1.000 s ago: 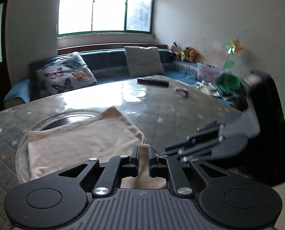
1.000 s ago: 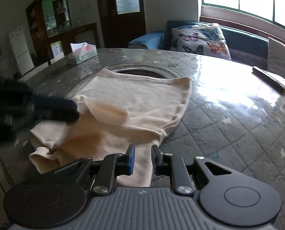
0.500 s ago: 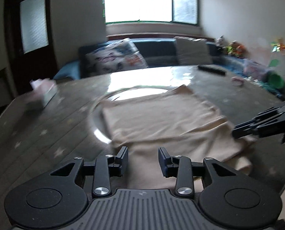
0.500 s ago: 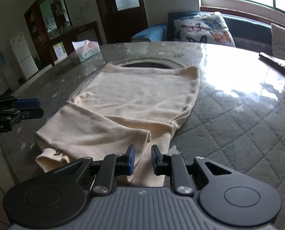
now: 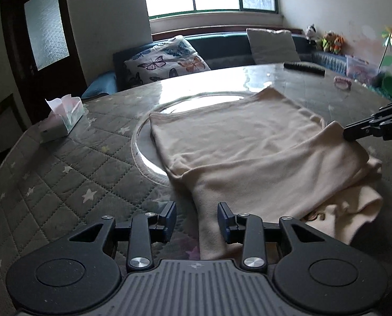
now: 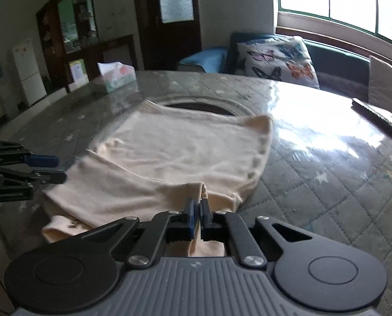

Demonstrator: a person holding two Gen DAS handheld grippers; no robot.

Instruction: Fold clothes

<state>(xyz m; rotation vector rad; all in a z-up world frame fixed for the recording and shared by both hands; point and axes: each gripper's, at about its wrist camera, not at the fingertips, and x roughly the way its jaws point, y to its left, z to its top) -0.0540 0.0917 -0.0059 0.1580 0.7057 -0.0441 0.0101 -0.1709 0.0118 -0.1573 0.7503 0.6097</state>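
Daylit quilted worktop (image 5: 64,173) carried the cream garment (image 5: 248,142). My right gripper (image 6: 198,208) pinched its near fold; my left gripper (image 5: 196,217) stood spread beside a sleeve. Lifting one-handed risked undoing folds.

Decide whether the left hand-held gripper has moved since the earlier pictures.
Yes. In the right wrist view, the left hand-held gripper has withdrawn leftward off the cream garment.

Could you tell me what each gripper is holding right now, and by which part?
Right gripper pinches the cream garment at a raised fold on its near edge. Left gripper is open, holding nothing.
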